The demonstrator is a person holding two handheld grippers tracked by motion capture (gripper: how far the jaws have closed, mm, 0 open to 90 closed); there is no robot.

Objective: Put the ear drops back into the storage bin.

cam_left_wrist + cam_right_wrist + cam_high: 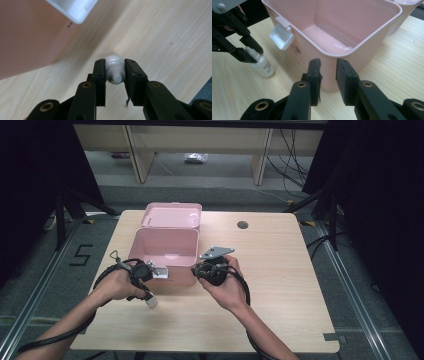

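Left gripper [114,75] was clamped on a small white plastic dropper bottle [114,68], jaws pressed on both sides near its cap end. In the right gripper view the bottle [263,65] hung tilted from those jaws, its base down at the light wood-grain table [234,87]; could not tell whether it touched the tabletop. It sat just beside the front-left corner of the open pink plastic box [329,37], outside it, close under the box's white latch [280,36].

In the high view the left gripper [142,272] was at the box's near left corner, held by the person's left hand [120,285], with the bottle [151,301] sticking out below the hand toward the near edge of the table [280,320].

Right gripper [328,72] had its jaws apart with nothing between them, pointed at the near outer wall of the box, close to it but no contact visible. In the high view the right gripper [212,270] sat at the box's near right corner in the person's right hand [227,287], its grey three-cornered plate on top.

The pink box [165,250] stood upright left of table centre, inside bare. Its pink hinged lid [172,215] lay open, tipped back behind it on the far side.
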